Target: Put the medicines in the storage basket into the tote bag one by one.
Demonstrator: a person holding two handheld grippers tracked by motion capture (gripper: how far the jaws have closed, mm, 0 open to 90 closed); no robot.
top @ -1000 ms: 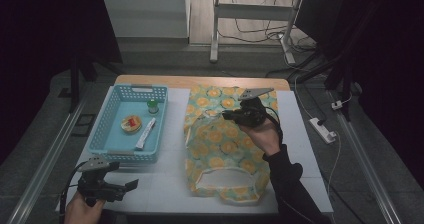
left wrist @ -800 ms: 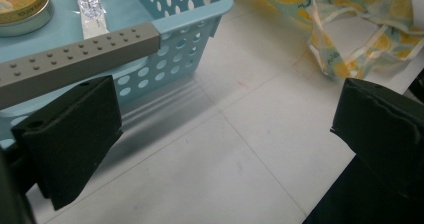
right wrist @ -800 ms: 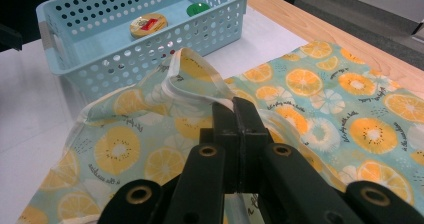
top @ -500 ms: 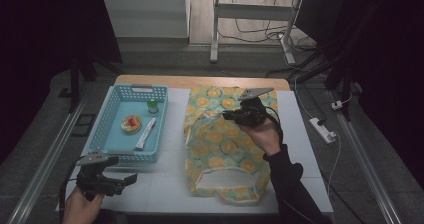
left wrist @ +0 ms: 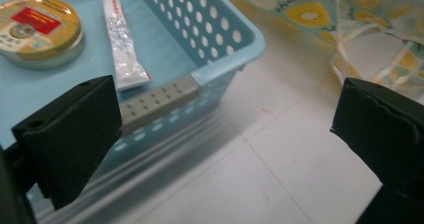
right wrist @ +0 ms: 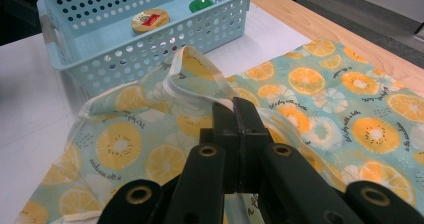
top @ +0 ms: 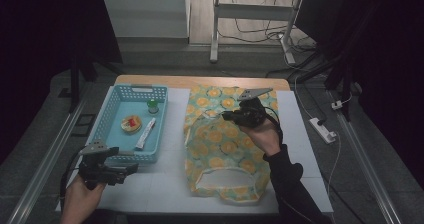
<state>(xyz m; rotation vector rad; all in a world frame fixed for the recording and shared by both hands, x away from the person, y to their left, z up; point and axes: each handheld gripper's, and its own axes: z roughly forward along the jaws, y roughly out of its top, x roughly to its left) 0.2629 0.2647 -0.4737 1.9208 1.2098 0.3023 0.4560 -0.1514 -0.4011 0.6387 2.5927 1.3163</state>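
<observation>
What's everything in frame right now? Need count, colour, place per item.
basket: 1, light blue, perforated, left side of table
round tin: 1, gold with red label, in basket
tube: 1, white, in basket beside tin
small green-lidded jar: 1, far end of basket
fruit-print cloth: 1, teal with orange and yellow slices, right of basket
table: 1, white top with wooden far edge
power strip: 1, white, floor at right
left gripper: black, open, near basket's front corner
right gripper: black, shut on cloth
</observation>
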